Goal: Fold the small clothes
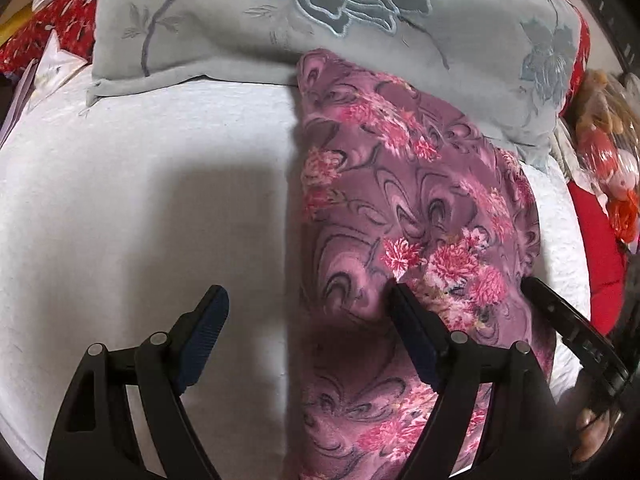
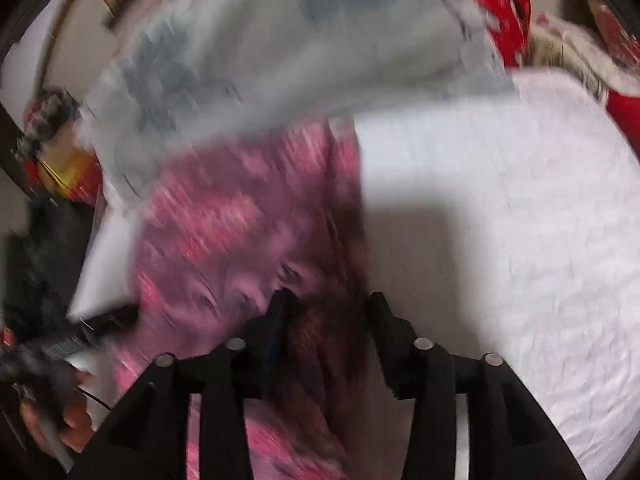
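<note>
Work surface is a bed covered by a white textured sheet (image 1: 140,160). The garment under handling is a purple cloth with a pink floral print (image 1: 420,200), laid as a long strip running from the near edge of the bed up to the far edge, where its top end touches a grey pillow embroidered with a dark flower (image 1: 320,12). The strip's straight left border suggests it is already folded lengthwise, though the layers cannot be confirmed.

The left gripper (image 1: 308,312) has its jaws spread wide and grips nothing; one finger rests over the bare sheet, the other over the cloth, so the jaws straddle the cloth's left border, probably to take that edge.

The right-wrist view is heavily blurred. The right gripper (image 2: 332,308) shows its jaws partly apart over the shadowed near part of the cloth (image 2: 224,232), along its edge beside the bare sheet; whether fabric is pinched between them I cannot tell.

Red patterned bedding (image 1: 48,28) lies at the far left corner.
</note>
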`<state>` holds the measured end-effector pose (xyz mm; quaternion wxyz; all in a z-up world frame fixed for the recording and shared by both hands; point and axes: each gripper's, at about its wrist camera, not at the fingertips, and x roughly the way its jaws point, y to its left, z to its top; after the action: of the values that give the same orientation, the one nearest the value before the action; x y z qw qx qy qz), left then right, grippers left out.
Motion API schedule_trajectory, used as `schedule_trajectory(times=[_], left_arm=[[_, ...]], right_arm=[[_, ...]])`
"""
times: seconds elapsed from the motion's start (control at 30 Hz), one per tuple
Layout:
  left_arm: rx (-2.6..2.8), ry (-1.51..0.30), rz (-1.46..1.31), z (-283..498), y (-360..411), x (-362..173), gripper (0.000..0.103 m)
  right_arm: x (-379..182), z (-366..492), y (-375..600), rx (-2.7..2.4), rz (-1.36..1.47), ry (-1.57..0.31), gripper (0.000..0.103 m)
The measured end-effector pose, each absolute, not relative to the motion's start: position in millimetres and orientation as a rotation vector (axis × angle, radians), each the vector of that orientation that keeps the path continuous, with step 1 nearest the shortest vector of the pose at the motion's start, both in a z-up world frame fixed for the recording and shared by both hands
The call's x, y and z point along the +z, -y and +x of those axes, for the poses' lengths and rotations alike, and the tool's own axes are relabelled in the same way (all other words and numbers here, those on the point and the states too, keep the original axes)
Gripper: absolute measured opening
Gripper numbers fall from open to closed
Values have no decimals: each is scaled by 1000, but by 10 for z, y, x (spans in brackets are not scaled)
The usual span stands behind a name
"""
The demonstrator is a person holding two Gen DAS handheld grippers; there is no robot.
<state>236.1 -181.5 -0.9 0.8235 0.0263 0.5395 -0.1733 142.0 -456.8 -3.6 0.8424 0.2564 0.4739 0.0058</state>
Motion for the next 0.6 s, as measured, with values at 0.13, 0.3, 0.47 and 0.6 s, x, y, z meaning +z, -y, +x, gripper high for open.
schedule_trajectory(times=[0.13, 0.3, 0.47, 0.6], left_arm=[[-367, -1158, 55, 2363, 1779, -20, 83], [-365, -1166, 48, 2366, 1754, -29, 83], [-384, -1163, 27, 2413, 1653, 86, 83], [-391, -1193, -65, 2598, 1476, 95, 83]], right_arm=[[14, 1361, 4606, -11, 546, -1027, 54], [26, 1335, 4623, -15, 538, -1046, 59], [63, 1384, 4643, -35, 521, -1024, 59], [41, 1450, 4776, -58, 571, -1013, 59]])
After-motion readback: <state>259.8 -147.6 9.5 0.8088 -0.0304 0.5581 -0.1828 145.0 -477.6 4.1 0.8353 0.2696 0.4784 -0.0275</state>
